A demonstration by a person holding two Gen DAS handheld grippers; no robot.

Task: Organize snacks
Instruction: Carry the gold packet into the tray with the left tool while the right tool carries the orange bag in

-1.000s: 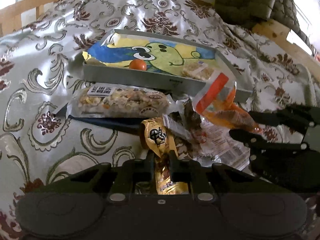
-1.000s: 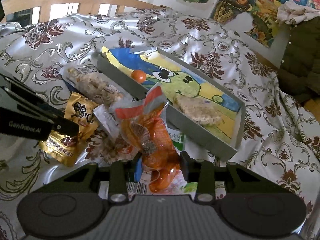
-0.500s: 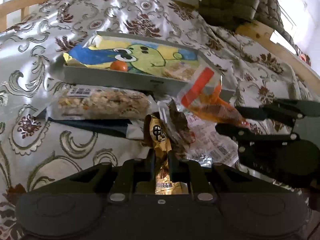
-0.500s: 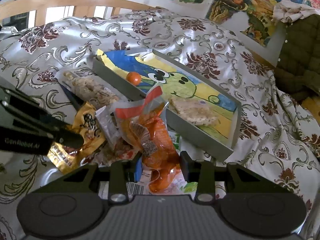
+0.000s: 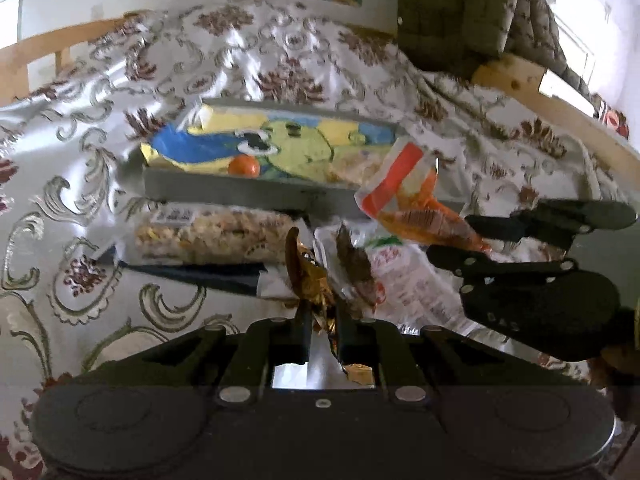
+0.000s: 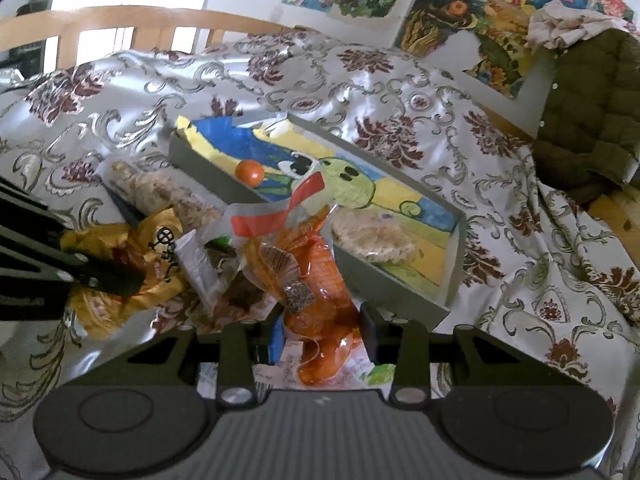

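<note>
Left wrist view: fingers (image 5: 322, 316) pinching the gold packet (image 5: 308, 276) now crumpled narrower, lifted since a second ago.

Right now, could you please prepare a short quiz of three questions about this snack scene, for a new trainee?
1. True or false: the grey tray already holds a small orange ball.
2. What is the right gripper closed on?
A. the long cereal bar
B. the orange snack bag
C. nothing
3. Fill in: the left gripper pinches the ______ foil packet.

Key
1. True. It lies near the tray's left end, and a pale rice cake lies at the right end.
2. B. The bag sits between both fingers.
3. Gold. The jaws are nearly together on it.
</note>
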